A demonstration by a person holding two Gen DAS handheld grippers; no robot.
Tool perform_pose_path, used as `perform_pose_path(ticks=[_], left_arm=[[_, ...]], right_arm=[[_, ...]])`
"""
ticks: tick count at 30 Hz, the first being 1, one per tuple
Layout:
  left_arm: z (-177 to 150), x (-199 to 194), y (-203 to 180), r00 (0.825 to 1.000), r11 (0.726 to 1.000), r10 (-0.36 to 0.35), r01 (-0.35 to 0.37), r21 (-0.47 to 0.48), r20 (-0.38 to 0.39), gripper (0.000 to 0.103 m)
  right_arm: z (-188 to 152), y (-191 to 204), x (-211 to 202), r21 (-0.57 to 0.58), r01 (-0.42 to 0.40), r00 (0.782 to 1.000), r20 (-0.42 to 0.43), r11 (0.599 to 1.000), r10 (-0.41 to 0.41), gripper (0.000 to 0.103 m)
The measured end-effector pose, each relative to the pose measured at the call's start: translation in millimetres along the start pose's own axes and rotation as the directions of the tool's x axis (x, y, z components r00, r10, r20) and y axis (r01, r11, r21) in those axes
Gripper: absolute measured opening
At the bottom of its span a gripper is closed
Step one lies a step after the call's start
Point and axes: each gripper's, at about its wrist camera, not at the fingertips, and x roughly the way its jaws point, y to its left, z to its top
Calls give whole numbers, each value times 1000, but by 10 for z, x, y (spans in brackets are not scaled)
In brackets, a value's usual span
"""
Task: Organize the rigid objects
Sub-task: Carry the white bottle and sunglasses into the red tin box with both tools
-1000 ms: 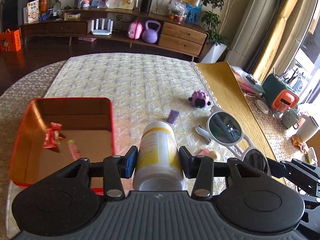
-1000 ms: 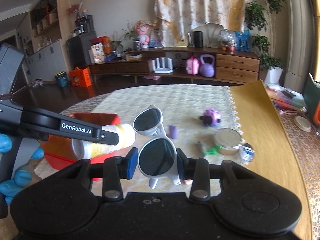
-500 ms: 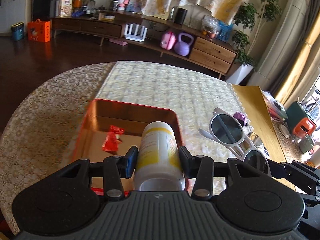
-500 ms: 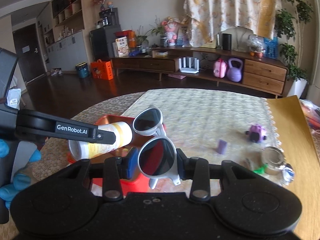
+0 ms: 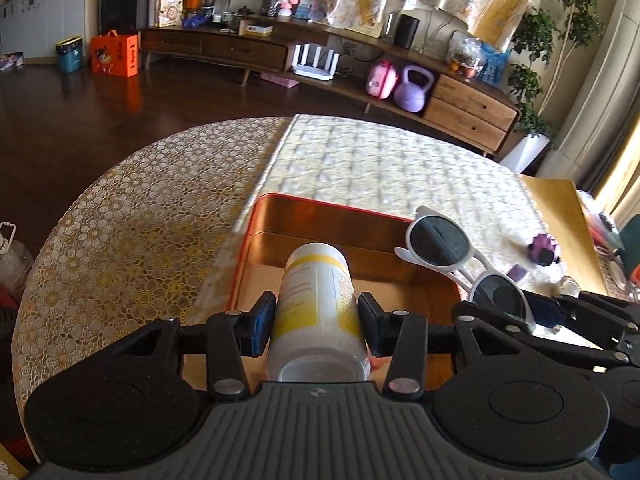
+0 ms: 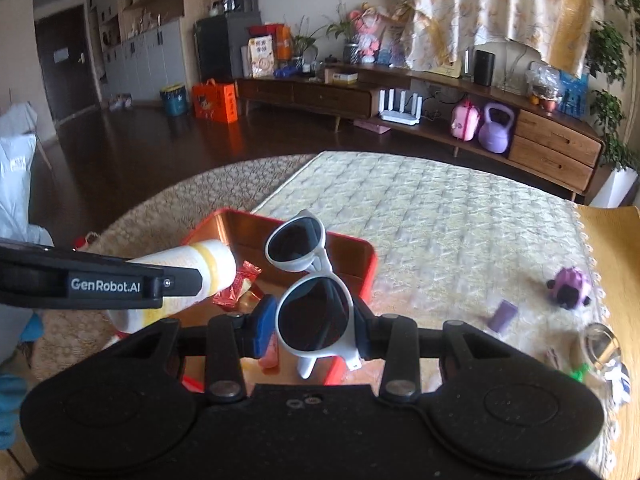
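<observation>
Over the red tin (image 5: 256, 240), in the left wrist view, the left gripper (image 5: 316, 320) clamps a white and yellow bottle (image 5: 316, 300) by its sides, the bottle lying along the fingers with its base toward the camera and its far end above the tin's copper-coloured floor. To the right, white sunglasses (image 5: 460, 256) hang in the air over the tin's right edge, one lens pinched in the right gripper (image 5: 516, 304), which enters from the lower right. Farther right on the quilted cloth (image 5: 380, 168) lie a purple toy (image 5: 543, 249) and a small purple block (image 5: 518, 273). In the right wrist view, the right gripper (image 6: 316, 330) closes on the nearer lens of the sunglasses (image 6: 312, 300), the other lens pointing away above the tin (image 6: 368, 264). The left gripper (image 6: 176, 282) reaches in from the left with the bottle (image 6: 200, 264) held over the tin, where a red wrapped sweet (image 6: 236, 284) lies. The purple toy (image 6: 568, 286), the block (image 6: 503, 315) and a glass jar (image 6: 596, 346) sit on the cloth to the right.
</observation>
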Motion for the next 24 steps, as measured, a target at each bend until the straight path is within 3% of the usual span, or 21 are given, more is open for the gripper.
perform_pose_path(ticks=[8,24], left_arm=[[25,227,107,999,999,45,-45,-11,-6,44],[170,615,59,999,999,51,-51,17,-17,44]], right_arm=[[8,236,357,-91,4,998,-60,996,-9,39],[-77,361,564,-109,-18,994,-112,994,6,39]])
